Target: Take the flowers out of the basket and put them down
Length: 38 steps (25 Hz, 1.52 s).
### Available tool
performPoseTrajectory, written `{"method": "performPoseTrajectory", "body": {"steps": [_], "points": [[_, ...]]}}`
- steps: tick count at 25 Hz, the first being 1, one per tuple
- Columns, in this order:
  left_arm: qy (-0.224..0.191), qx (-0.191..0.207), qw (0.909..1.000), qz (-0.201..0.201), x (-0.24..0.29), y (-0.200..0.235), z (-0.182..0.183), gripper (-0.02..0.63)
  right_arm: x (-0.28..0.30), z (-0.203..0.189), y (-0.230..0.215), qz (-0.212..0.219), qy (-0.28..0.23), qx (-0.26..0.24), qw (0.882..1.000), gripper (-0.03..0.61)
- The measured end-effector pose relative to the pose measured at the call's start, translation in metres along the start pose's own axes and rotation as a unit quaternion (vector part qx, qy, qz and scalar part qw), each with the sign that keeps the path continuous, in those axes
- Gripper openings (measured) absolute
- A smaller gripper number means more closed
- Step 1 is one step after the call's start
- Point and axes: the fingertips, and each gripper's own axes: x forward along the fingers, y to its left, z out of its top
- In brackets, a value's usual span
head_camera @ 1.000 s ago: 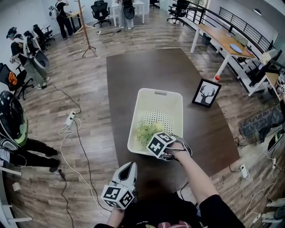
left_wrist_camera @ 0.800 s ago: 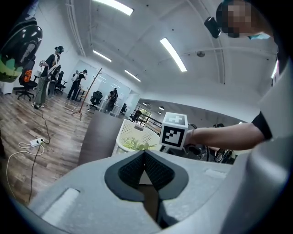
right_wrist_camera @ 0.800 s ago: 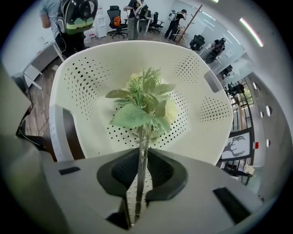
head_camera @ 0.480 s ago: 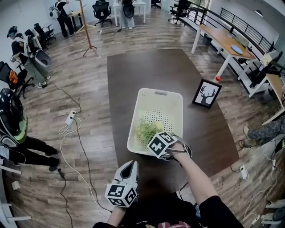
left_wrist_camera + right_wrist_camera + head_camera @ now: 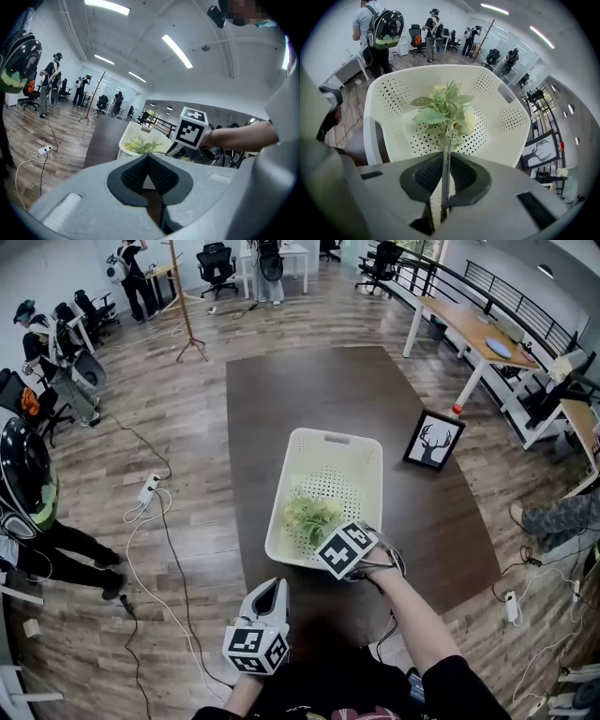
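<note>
Gripping the thin stem of the flowers (image 5: 445,112) with the right hand-held gripper (image 5: 446,164), and pointing it steeply down over the lower edge of the basket (image 5: 508,117) in the head view. Having just been closing the jaws, and now pressing both pads on the stem, with the green leaves and pale blossoms reaching out beyond the tips.

Holding the left hand-held gripper (image 5: 148,158) low at the bottom of the head view, left of the right one, with the jaws together and nothing between them, well apart from the basket.

Finding the flowers inside the cream perforated basket, in its lower half in the head view, near the rim closest to the person and, as it seems, not yet lifted above the walls. Seeing the basket standing on the dark worktop (image 5: 309,390) at the centre of the frame, and a framed deer picture (image 5: 434,439) standing to its right, apart from it.

Judging the step in hand as the grasp, the first part of taking the flowers out, with nothing put down yet. Needing next, probably, a straight lift until the leaves are passing over the rim, then a move to a bare part of the worktop beside the basket. Opening the jaws only with the flowers resting there. Minding the thin stem, possibly slipping or turning between the pads.
</note>
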Motion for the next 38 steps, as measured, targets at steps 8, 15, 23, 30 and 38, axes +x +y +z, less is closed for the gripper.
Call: {"method": "performPoseTrajectory", "body": {"steps": [8,15,23,30,38], "points": [[-0.005,0.010,0.9998,0.013,-0.006,-0.001,0.000,0.009,-0.012,0.008,-0.008,-0.019,-0.071,0.037,0.997,0.043],[-0.006,0.015,0.9998,0.015,-0.007,-0.005,-0.001,0.009,-0.026,0.013,-0.008,-0.010,-0.127,0.038,0.991,0.040],[-0.019,0.030,0.9994,0.005,-0.010,-0.020,0.002,0.009,-0.044,0.016,-0.013,-0.026,-0.182,0.048,0.982,0.040],[-0.018,0.035,0.9992,0.002,-0.012,-0.025,0.002,0.009,-0.052,0.014,-0.012,-0.033,-0.210,0.063,0.975,0.038],[-0.024,0.039,0.9990,0.004,-0.015,-0.032,0.003,0.009,-0.076,0.016,-0.017,-0.043,-0.259,0.074,0.962,0.038]]}}
